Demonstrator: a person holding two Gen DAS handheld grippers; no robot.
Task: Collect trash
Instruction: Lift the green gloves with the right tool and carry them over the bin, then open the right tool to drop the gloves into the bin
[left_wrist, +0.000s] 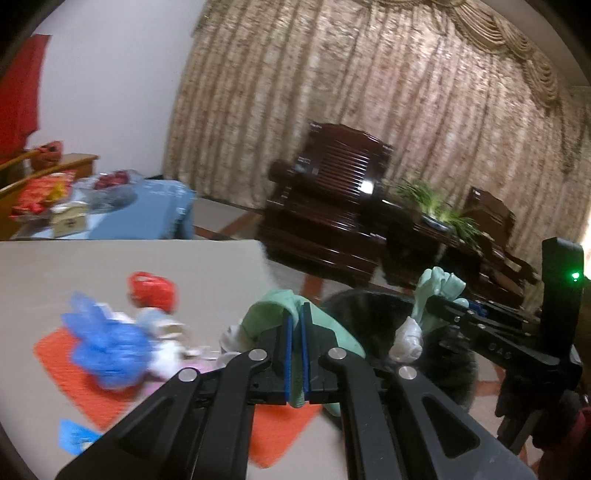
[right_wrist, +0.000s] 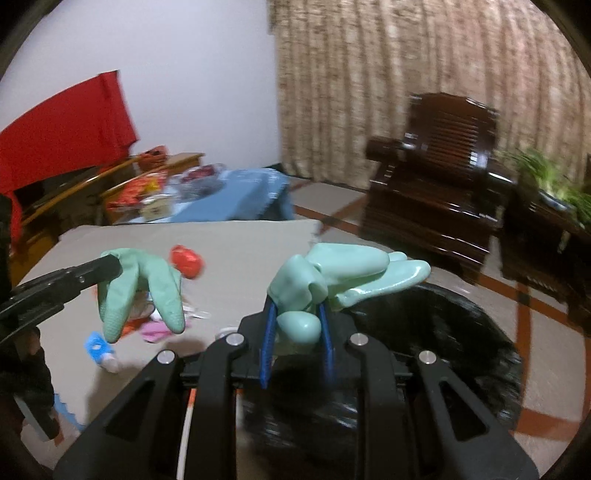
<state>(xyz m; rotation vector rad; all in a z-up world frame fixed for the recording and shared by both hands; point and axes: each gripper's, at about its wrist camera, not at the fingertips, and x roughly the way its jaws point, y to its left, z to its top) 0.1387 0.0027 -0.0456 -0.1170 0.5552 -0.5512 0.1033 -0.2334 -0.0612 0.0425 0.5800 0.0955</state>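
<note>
My left gripper is shut on a green rubber glove at the right edge of the beige table. The right wrist view shows the same gripper with the glove hanging fingers down. My right gripper is shut on a paler green glove, held over the black-lined trash bin. From the left wrist view that gripper and its glove sit above the bin. A crumpled white piece hangs below it.
Loose trash lies on the table: a red bag, a blue plastic bag, an orange sheet, pink wrappers. A dark wooden armchair and a plant stand are behind the bin. A blue-covered table stands at the back left.
</note>
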